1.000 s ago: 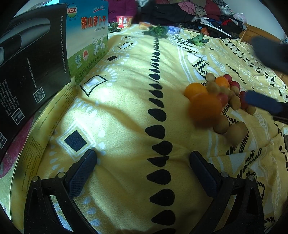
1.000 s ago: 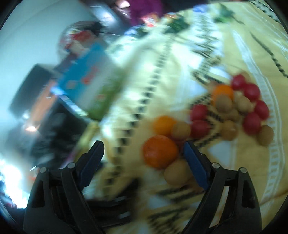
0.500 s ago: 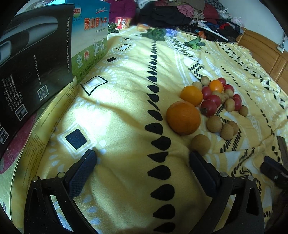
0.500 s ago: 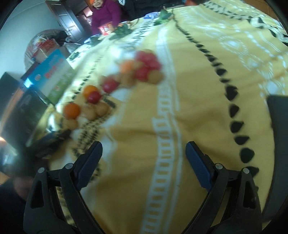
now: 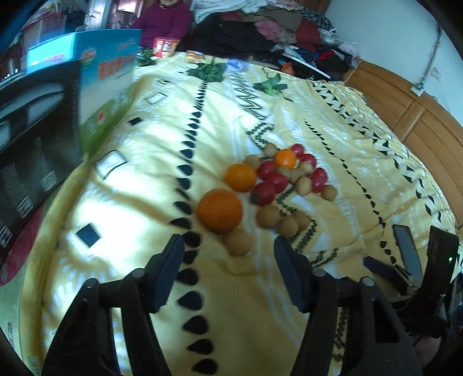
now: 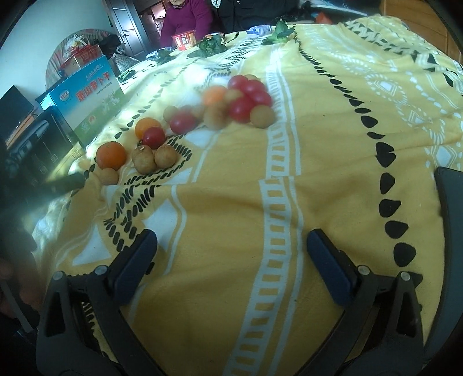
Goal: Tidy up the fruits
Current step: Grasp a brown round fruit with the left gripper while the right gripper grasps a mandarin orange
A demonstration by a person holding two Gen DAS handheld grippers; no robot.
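A pile of fruit lies on the yellow patterned bedspread. It holds a big orange, two smaller oranges, red cherry tomatoes and brown longans. My left gripper hovers just short of the pile with its jaws closing. One longan sits right at the gap between the tips, and the pads do not touch it. My right gripper is over bare bedspread, its jaws opening with nothing between them. The fruit lies far ahead to its left.
A blue-green carton and a black box stand along the left edge. A person in a purple top sits at the far end beside a heap of clothes. A wooden bed frame runs along the right.
My left gripper's jaws have narrowed and it has risen, tilting to show more of the room. My right gripper swung from over the fruit to bare bedspread on the right and opened wider.
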